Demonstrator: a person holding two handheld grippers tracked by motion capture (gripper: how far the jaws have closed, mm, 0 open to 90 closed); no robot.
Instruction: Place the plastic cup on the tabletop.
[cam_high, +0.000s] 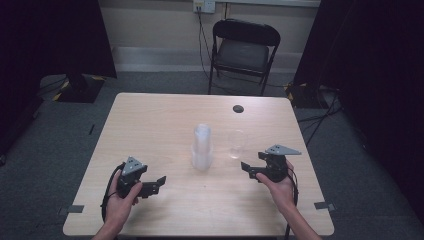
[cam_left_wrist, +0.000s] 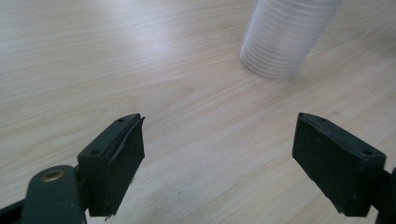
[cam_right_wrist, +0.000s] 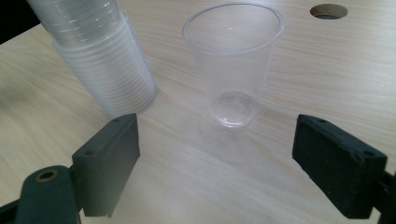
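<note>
Clear single cup (cam_right_wrist: 232, 65) and ribbed translucent cup stack (cam_right_wrist: 100, 56) stand on pale wood-grain table (cam_right_wrist: 327, 79); black tongs (cam_right_wrist: 217, 165).

1. A light wood table (cam_high: 150, 120) with a cable hole (cam_high: 238, 108) was set on grey carpet (cam_high: 60, 145).
2. A black folding chair (cam_high: 243, 52) was placed behind it.
3. A pale wall (cam_high: 155, 22) was flanked by black curtains (cam_high: 380, 75).

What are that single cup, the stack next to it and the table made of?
The cup looks like thin clear plastic: the wood grain shows through its wall. The stack seems to be the same plastic nested many times, so it reads cloudy white with fine rings. The table has a pale matt wood-grain top, probably laminate rather than solid wood; I cannot tell for sure.
</note>
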